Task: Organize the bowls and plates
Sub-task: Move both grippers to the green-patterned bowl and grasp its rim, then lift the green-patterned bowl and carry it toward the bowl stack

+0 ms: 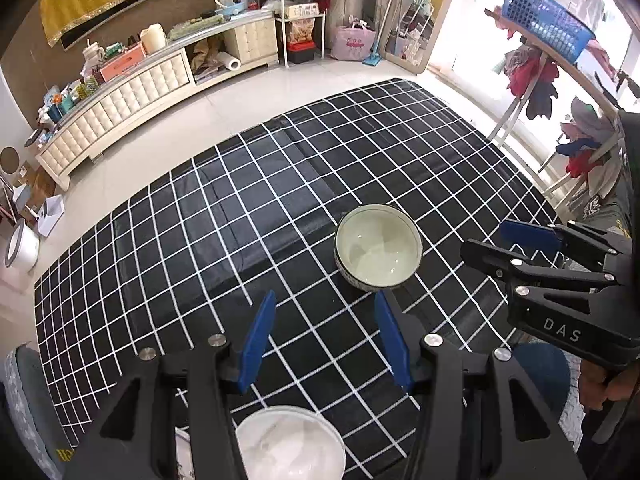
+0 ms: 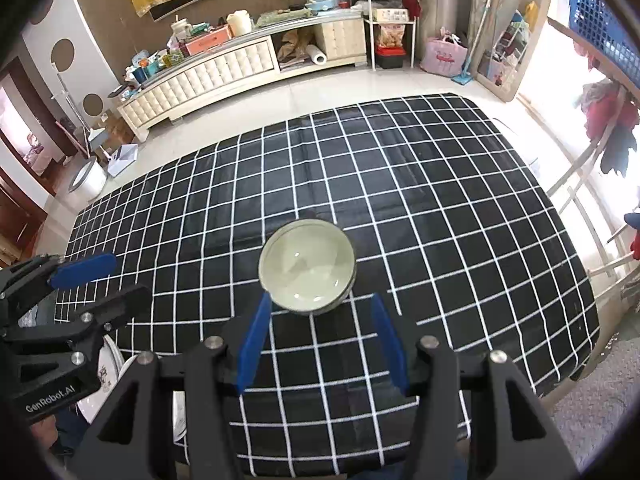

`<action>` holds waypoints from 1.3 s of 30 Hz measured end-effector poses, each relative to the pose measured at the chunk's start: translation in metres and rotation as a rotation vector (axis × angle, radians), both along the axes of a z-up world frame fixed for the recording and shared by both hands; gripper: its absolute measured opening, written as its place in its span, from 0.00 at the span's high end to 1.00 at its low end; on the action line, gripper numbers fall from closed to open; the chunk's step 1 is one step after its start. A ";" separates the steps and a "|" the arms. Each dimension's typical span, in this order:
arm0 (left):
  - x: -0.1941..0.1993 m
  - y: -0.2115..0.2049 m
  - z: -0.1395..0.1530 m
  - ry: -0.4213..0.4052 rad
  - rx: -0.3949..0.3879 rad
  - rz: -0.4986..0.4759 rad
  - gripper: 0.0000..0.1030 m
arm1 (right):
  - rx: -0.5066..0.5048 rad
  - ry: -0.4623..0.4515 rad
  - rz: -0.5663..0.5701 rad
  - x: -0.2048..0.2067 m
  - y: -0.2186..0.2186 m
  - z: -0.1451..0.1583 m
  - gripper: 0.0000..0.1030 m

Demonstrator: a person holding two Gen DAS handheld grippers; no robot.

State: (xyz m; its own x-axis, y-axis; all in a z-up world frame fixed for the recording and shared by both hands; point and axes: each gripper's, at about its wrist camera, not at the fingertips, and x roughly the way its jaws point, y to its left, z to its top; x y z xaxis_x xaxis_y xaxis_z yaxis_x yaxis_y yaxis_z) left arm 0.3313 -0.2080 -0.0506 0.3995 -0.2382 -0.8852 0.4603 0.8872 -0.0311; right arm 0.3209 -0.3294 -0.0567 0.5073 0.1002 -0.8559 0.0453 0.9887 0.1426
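- Progress looks early: one pale green bowl stands alone and upright on the checked cloth, empty as far as I can see, with nothing stacked in it or under it.
- Nearer the person than that bowl, a white bowl sits at the cloth's near edge, and plates show just off the cloth to the left, partly hidden; I judge these are yet to be gathered.
- Right gripper hovers just short of the green bowl, jaws spread wide, wider than the bowl's near rim, gripping nothing.
- Left gripper hangs to the left of the green bowl and nearer the person, equally wide, empty, with the white bowl beneath it.
- Neither claw touches the green bowl.
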 end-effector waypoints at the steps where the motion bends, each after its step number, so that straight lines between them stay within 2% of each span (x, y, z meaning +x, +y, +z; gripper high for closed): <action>1: 0.003 -0.002 -0.003 0.009 -0.001 0.000 0.52 | 0.001 0.005 -0.001 0.003 -0.002 -0.002 0.45; 8: 0.034 -0.017 -0.031 0.086 -0.003 -0.013 0.52 | -0.009 0.051 0.007 0.029 -0.013 -0.025 0.45; 12: 0.051 -0.028 -0.048 0.126 0.009 -0.019 0.60 | -0.016 0.073 0.020 0.042 -0.018 -0.038 0.45; 18: 0.070 -0.041 -0.074 0.155 0.049 -0.024 0.72 | 0.012 0.118 0.015 0.059 -0.024 -0.058 0.55; 26: 0.083 -0.052 -0.103 0.195 0.096 -0.037 0.76 | 0.035 0.169 0.001 0.071 -0.028 -0.087 0.70; 28: 0.085 -0.054 -0.110 0.202 0.102 -0.040 0.80 | 0.039 0.174 -0.006 0.073 -0.029 -0.091 0.74; 33: 0.086 -0.061 -0.118 0.210 0.107 -0.055 0.85 | 0.040 0.189 -0.002 0.075 -0.028 -0.099 0.76; 36: 0.087 -0.062 -0.121 0.231 0.087 -0.058 0.92 | 0.043 0.191 0.016 0.076 -0.025 -0.102 0.81; 39: 0.088 -0.063 -0.121 0.231 0.091 -0.057 0.92 | 0.058 0.188 0.025 0.078 -0.025 -0.104 0.89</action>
State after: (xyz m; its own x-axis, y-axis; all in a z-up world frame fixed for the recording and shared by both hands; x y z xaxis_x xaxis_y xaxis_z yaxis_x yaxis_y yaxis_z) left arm 0.4191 -0.2710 -0.1714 0.1725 -0.1702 -0.9702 0.4997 0.8639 -0.0627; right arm 0.3991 -0.3540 -0.1603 0.3362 0.1623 -0.9277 0.0524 0.9803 0.1904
